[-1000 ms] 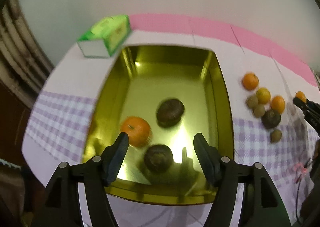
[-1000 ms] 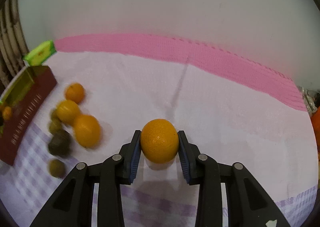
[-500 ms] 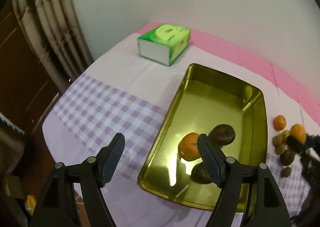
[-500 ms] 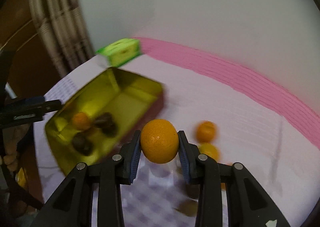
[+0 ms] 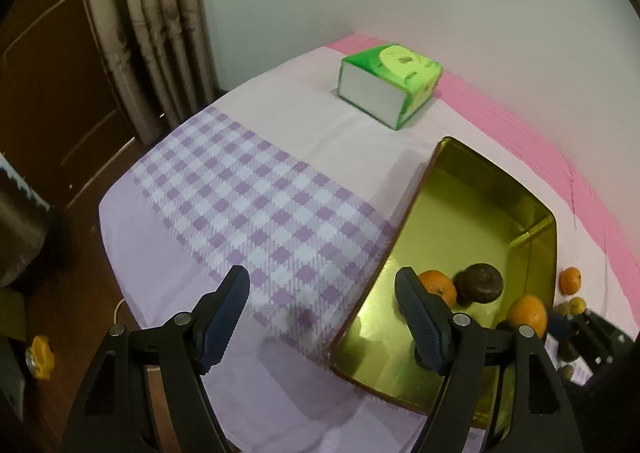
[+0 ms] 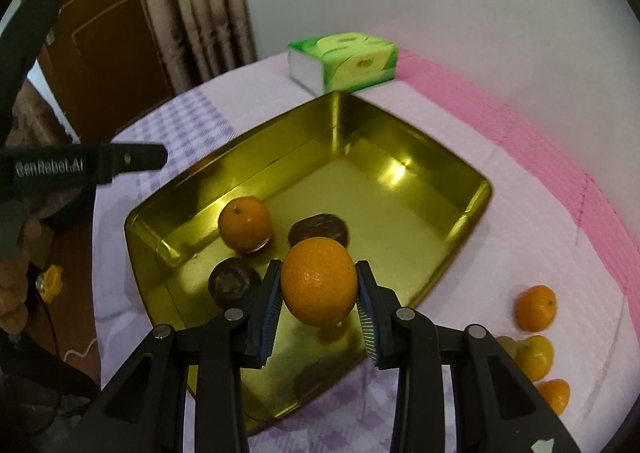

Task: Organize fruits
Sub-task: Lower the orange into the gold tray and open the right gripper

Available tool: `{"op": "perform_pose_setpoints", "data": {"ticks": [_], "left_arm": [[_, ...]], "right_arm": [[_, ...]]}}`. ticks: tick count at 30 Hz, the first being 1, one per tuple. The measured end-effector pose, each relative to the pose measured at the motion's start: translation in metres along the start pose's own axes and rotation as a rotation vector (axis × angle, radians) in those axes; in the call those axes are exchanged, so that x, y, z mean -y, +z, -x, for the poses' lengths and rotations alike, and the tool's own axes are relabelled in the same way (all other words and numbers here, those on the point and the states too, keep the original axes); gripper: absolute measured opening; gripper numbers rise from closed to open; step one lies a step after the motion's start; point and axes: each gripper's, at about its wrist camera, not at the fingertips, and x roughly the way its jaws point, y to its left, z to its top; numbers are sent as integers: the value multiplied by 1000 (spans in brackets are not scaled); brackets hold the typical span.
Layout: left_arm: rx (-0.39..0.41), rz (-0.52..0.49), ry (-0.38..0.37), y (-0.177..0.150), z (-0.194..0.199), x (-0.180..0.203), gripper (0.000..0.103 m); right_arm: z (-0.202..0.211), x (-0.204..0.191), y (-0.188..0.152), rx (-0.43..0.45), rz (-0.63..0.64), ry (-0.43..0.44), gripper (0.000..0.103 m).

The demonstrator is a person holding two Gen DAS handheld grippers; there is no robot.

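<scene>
Your left gripper (image 5: pixel 322 313) tilts down over the checked cloth (image 5: pixel 256 205) at lower left, jaws spread and empty, with the gold tray (image 5: pixel 404 229) just to its right. Your right gripper (image 6: pixel 318 303) angles down above the tray's near edge, lower centre, clamped on an orange (image 6: pixel 319 280).

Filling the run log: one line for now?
right tool: shut on orange above gold tin | left tool: open, empty
</scene>
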Motion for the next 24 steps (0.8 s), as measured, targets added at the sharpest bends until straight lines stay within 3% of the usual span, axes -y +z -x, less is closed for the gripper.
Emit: {"op": "perform_pose_setpoints", "data": {"ticks": [8,24], "left_arm": [[-2,-2,-5,0,0,0,76],[-11,-17,-2,-2,-2,5,76]], "right_arm": [[-23,-11,3,-52,37,-19,33],[-36,-13,6,-73,50,-63,33]]}}
